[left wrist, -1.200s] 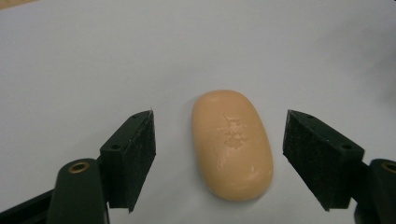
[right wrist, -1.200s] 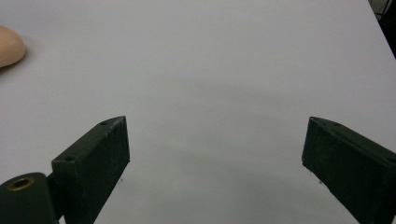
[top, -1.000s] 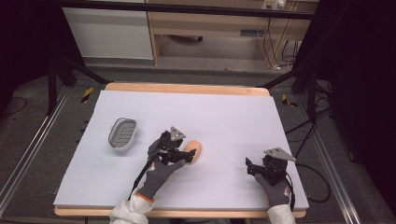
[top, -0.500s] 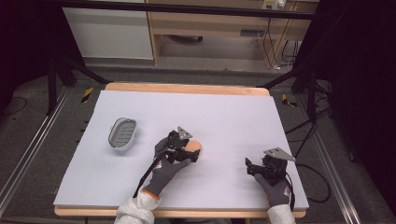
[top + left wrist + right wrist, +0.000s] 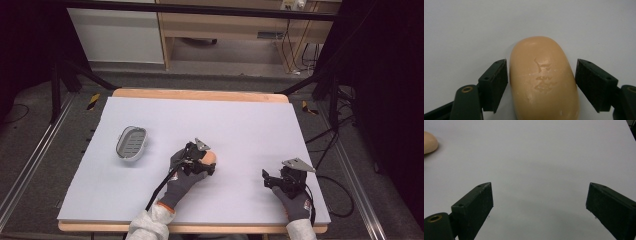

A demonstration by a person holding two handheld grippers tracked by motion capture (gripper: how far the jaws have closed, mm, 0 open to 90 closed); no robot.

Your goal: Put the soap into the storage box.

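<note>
Grasp step. My left gripper [image 5: 541, 82] straddles the soap bar [image 5: 543, 78], jaws spread, not yet pinching; next, I judge, they must close evenly. The soap dish [image 5: 131, 142] lies left of the bar; my right gripper [image 5: 539, 212], jaws spread and empty, rests to its right.

High view: fixed above the near edge, facing forward and down; takes in the whole desk [image 5: 150, 200] and the floor beyond. Left gripper view: rides low, very close, looking along its own jaws at the peach soap bar [image 5: 543, 77] between them. Right gripper view: low, facing across bare desk; the soap bar's end sits at its upper left corner. All three share the bar.
</note>
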